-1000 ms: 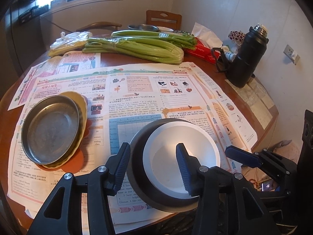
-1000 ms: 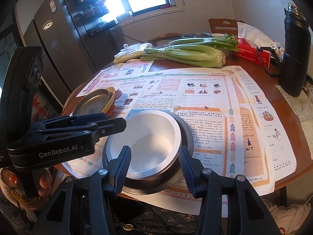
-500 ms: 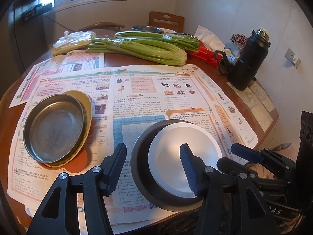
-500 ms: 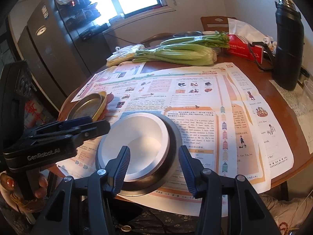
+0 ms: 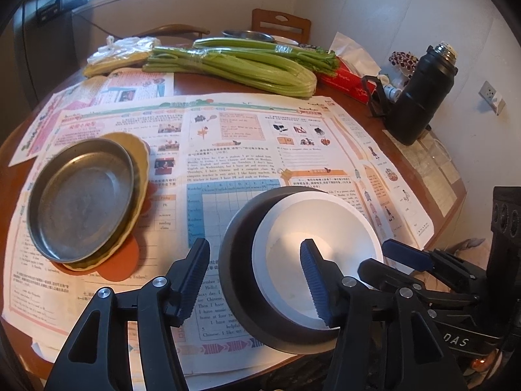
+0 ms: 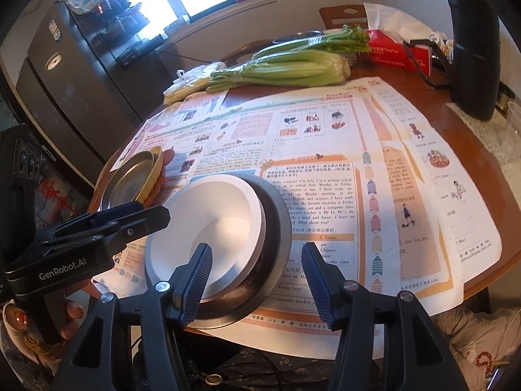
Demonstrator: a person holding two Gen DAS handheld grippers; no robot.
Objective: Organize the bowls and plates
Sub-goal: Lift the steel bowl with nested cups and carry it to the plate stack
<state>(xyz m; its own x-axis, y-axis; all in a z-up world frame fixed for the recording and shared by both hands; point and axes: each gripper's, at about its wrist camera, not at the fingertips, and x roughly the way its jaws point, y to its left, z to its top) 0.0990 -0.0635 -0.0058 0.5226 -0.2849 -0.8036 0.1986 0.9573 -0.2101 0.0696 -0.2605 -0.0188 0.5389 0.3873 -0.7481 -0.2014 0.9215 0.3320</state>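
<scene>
A white bowl sits nested in a dark steel bowl on the newspaper at the table's near edge. My left gripper straddles their left wall, one finger inside the white bowl, the other just clear of the steel side. My right gripper straddles the right wall of the white bowl and steel bowl. Its jaws are opening and the pads stand off the wall. To the left, a steel plate lies on a yellow plate.
Newspaper sheets cover the round wooden table. Celery bunches, a plastic bag, a red tissue box and a black thermos stand along the far side. A chair and a fridge are behind the table.
Both grippers' jaws have widened off the walls of the nested bowls, first the left, then the right. The bowls rest on the paper. The right gripper has rolled slightly and sunk a little.
</scene>
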